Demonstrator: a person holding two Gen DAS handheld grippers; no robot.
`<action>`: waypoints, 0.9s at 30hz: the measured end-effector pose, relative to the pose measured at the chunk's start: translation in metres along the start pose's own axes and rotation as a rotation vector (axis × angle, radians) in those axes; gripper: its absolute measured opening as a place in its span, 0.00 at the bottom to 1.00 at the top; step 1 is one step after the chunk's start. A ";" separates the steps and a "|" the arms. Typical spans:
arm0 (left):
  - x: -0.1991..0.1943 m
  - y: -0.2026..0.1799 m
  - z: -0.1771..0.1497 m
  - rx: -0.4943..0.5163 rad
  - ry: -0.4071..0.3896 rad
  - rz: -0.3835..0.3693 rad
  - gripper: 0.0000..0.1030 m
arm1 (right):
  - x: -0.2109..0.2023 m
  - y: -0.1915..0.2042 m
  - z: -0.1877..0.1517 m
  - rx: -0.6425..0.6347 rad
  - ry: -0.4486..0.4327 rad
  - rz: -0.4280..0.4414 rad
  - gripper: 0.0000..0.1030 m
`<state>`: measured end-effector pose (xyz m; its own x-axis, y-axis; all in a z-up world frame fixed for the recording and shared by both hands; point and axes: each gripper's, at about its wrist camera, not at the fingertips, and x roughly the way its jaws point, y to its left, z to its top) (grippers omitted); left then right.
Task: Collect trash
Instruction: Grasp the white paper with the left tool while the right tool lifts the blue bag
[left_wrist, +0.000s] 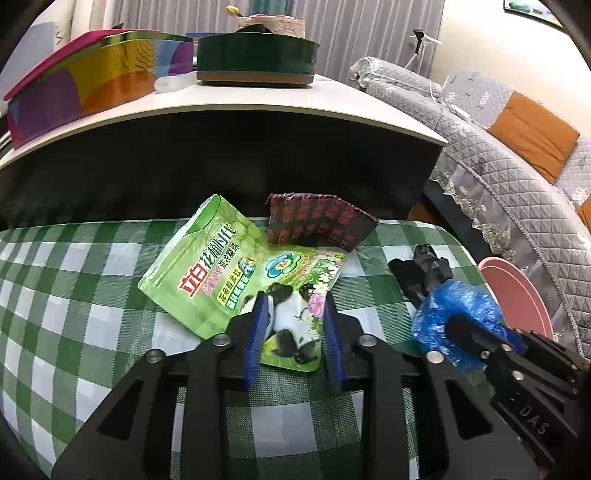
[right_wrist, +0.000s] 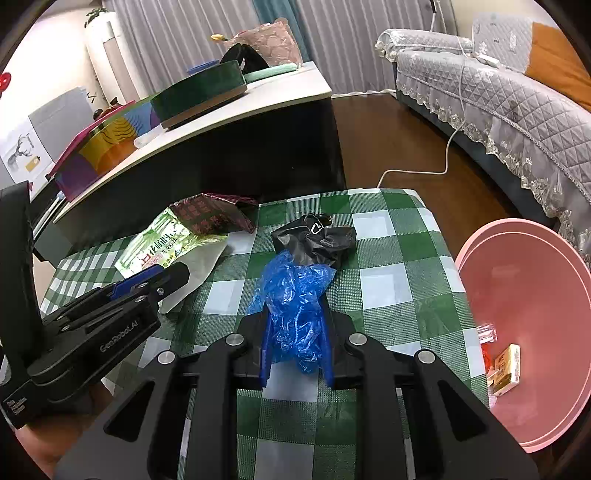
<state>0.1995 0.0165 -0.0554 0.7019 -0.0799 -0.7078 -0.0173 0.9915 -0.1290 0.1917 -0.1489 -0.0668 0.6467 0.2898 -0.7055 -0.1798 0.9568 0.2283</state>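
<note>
The right gripper (right_wrist: 297, 334) is pinching the crumpled blue plastic bag (right_wrist: 295, 310) between its jaws, which are pressing into the film from both sides; this looks like a grip meant to carry it to the pink basin (right_wrist: 517, 280), which is standing just off the right edge of the tabletop (right_wrist: 406, 295) and already holding a small carton (right_wrist: 504, 369) and other scraps. A black crumpled bag (right_wrist: 317, 236) is lying just beyond the blue one, touching it, and may get dragged along.

The left gripper (left_wrist: 293, 332), to the left of the blue bag, is straddling the lower end of the green detergent pouch (left_wrist: 236, 269). Its jaws are standing narrow on either side of the pouch, and I cannot tell whether they are pressing on it yet. A dark red printed wrapper (left_wrist: 317, 221) is lying behind the pouch, overlapping its far edge against the dark cabinet (left_wrist: 221, 166). The pouch is lying flat, so lifting it cleanly may be awkward.
</note>
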 end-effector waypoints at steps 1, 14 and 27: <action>-0.002 0.001 -0.001 0.001 -0.002 0.005 0.24 | -0.002 -0.001 0.000 0.000 -0.002 0.001 0.20; -0.049 0.009 -0.010 -0.049 -0.062 0.053 0.02 | -0.050 -0.004 -0.002 -0.007 -0.067 0.016 0.21; -0.099 -0.019 -0.030 -0.018 -0.095 0.027 0.01 | -0.108 -0.012 -0.009 -0.008 -0.136 0.033 0.21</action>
<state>0.1085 0.0021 -0.0036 0.7655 -0.0425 -0.6421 -0.0494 0.9910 -0.1244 0.1172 -0.1917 0.0003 0.7345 0.3160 -0.6005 -0.2082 0.9472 0.2438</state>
